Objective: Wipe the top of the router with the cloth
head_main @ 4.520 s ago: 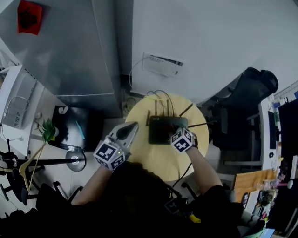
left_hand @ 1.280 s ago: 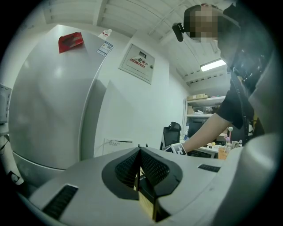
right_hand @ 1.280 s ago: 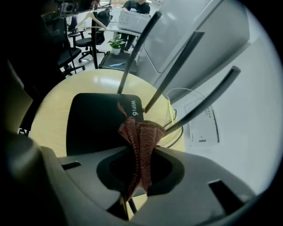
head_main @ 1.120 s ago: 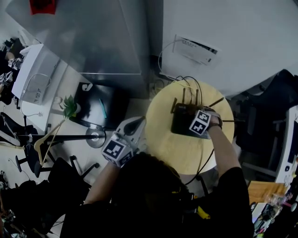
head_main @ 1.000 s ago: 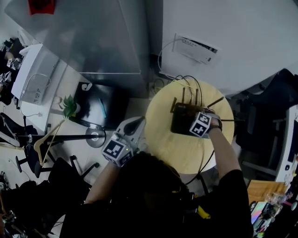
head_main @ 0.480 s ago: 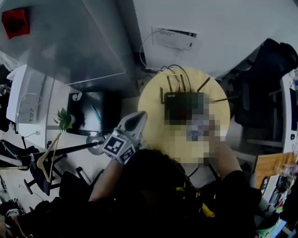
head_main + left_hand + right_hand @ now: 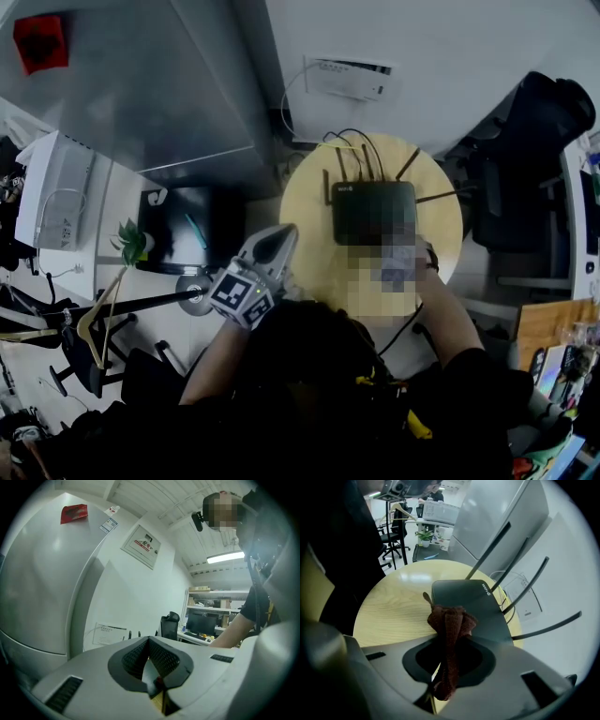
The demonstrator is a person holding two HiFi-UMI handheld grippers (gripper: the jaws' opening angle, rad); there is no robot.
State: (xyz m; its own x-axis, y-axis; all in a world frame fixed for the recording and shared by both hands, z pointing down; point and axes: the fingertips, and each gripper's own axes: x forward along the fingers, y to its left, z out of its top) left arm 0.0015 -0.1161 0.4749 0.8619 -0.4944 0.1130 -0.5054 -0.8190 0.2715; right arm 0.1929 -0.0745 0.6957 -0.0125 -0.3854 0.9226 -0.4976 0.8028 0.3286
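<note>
Pinching a bunched reddish-brown cloth (image 7: pixel 449 619), the right gripper (image 7: pixel 449 638) has its two jaws pressed on the fabric, which runs through the opening between them and bulges out past the tips. The bunch sits over the near edge of the black router (image 7: pixel 372 208), on its top face; whether it presses on the plastic or hangs just above, I cannot tell. The router lies flat on the far half of a round yellow table (image 7: pixel 305 202). Its thin antennas (image 7: pixel 488 549) stick up and out from the far and right sides, and dark cables (image 7: pixel 354 142) loop off the table's far edge toward a white box on the wall (image 7: pixel 349 77). In the head view the right gripper itself is blurred over, just near of the router, with the person's forearm (image 7: pixel 448 314) reaching in from the near right.

The left gripper (image 7: pixel 149 640) is held off the table's left edge, above the floor, well apart from the router. Its jaws are pressed together with nothing between them, and it points up toward a white wall and a grey fridge (image 7: pixel 42 573). A dark office chair (image 7: pixel 530 117) stands to the right of the table; a small green plant (image 7: pixel 131 246) and a wooden hanger (image 7: pixel 94 319) are far off at the left
</note>
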